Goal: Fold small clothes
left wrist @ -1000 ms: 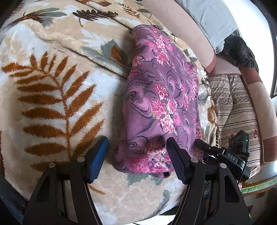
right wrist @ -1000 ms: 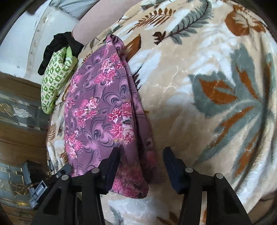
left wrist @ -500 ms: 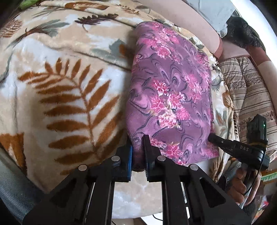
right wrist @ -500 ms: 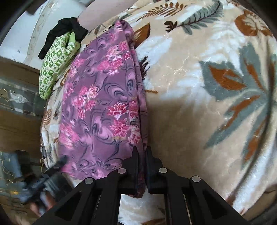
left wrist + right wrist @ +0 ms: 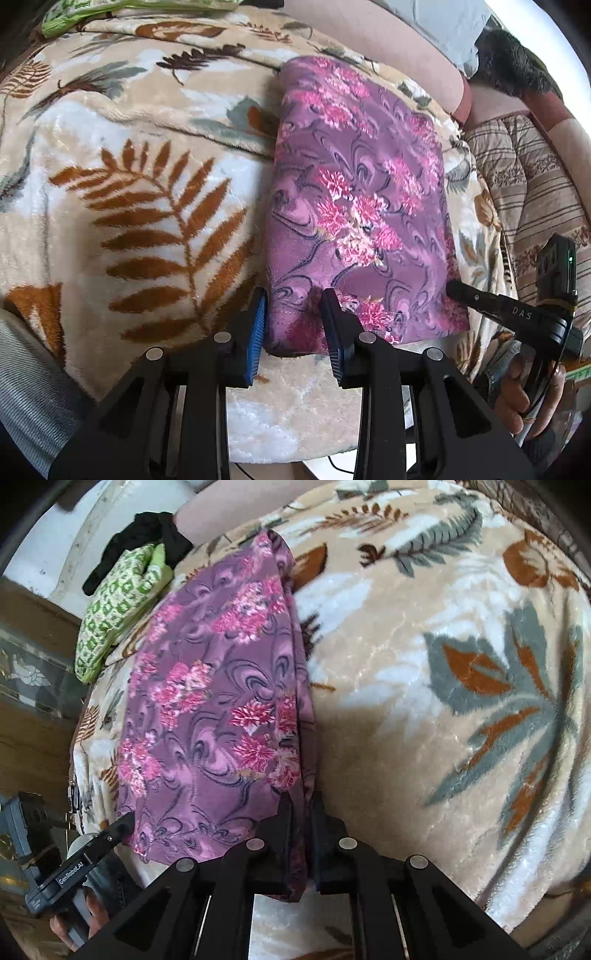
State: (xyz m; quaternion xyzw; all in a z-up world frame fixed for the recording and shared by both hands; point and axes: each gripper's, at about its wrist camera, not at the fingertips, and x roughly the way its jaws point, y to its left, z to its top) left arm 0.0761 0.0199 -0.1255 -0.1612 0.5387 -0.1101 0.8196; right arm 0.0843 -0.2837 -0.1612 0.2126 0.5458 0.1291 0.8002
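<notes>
A purple garment with pink flowers (image 5: pixel 354 206) lies folded in a long strip on the leaf-print blanket (image 5: pixel 147 192). My left gripper (image 5: pixel 295 321) stands at its near left corner. Its jaws are opening, the cloth lies slack between the blue pads, and they no longer pinch it. In the right wrist view the same garment (image 5: pixel 207 716) runs away from me. My right gripper (image 5: pixel 300 812) is shut on its near right edge, with layered cloth squeezed between the black fingers. Each gripper shows in the other's view, held by a hand (image 5: pixel 524 391).
A green patterned cloth (image 5: pixel 114 605) and a black garment (image 5: pixel 147 535) lie at the blanket's far left. A striped quilt (image 5: pixel 535 177) and a dark furry thing (image 5: pixel 517 70) sit to the right. The blanket's near edge drops off just below the grippers.
Both grippers went from open to pinching the garment's near corners. The left jaws have since parted again, while the right stays clamped. The garment now lies flatter and squarer.
</notes>
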